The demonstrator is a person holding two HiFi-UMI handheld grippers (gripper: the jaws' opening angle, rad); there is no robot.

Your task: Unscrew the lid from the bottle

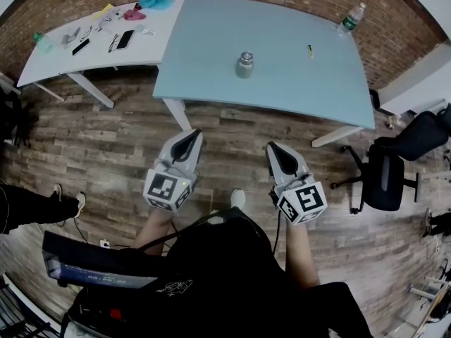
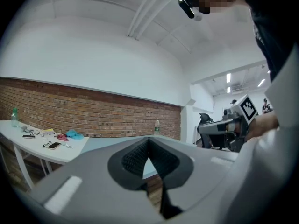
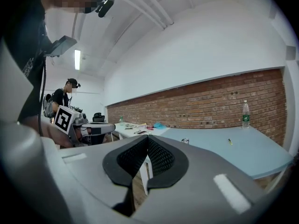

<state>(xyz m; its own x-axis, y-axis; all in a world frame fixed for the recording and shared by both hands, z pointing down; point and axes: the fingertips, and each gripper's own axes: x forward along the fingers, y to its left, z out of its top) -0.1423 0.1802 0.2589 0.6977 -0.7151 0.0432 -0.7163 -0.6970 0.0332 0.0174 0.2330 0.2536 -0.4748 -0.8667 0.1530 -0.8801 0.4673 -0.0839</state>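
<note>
A small metal bottle (image 1: 244,65) with a lid stands upright near the middle of the pale blue table (image 1: 211,76); in the right gripper view only the top of the metal bottle (image 3: 185,141) shows above the jaws. My left gripper (image 1: 189,136) and right gripper (image 1: 273,150) are held side by side over the wooden floor, well short of the table's near edge. Both point toward the table. The left gripper (image 2: 149,143) and the right gripper (image 3: 148,140) are shut, with nothing between their pads. A clear plastic water bottle (image 1: 350,20) stands at the table's far right corner.
A pen (image 1: 310,50) lies on the blue table right of the metal bottle. A white table (image 1: 63,62) at the left holds a phone, glasses and a blue cloth. A black office chair (image 1: 394,167) stands at the right. Another person's leg (image 1: 32,206) is at the left.
</note>
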